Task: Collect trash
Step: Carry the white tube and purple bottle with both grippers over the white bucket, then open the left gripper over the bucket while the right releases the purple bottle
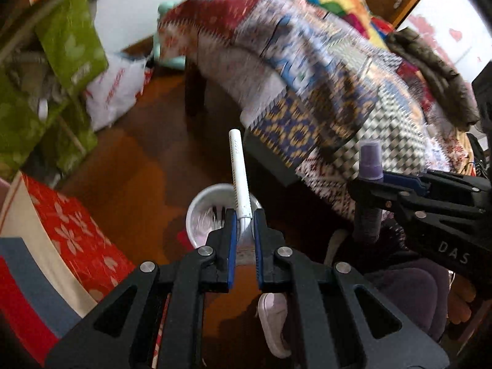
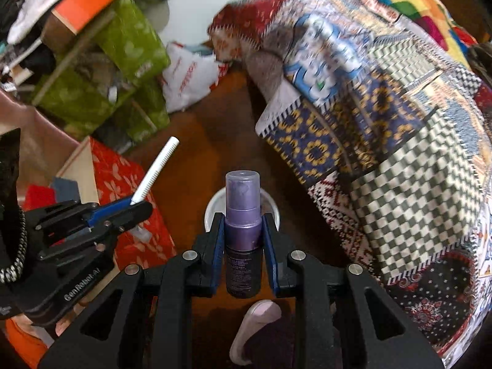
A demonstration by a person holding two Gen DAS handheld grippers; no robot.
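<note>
A: Looking down past both tools, the white bin (image 1: 212, 212) on the wooden floor (image 1: 147, 169) is the mark. Left of the bin sits a red flowered box (image 1: 83, 230). Above the bin, the left gripper (image 1: 244, 230) has its jaws nearly closed, pinching the base of a white ribbed stick (image 1: 239, 172) that pokes out well beyond the tips.

B: And right of that?

A: The right gripper (image 2: 243, 230), jaws narrowed onto the body of a purple spray bottle (image 2: 242, 215), capped end forward. The bin's rim (image 2: 215, 206) shows just behind the bottle, so both pieces of trash hang over it, not yet in. Right of the bin, a patchwork blanket (image 2: 384, 141) droops off the furniture.

B: Risks?

A: I'd say the stick. It's held only by its end, so it could swing and tip outside the rim when let go. The bin looks narrow and the tools are close together; releasing both at once might knock the bottle off the rim onto the floor, or toward that slipper (image 2: 252, 332) below.
</note>
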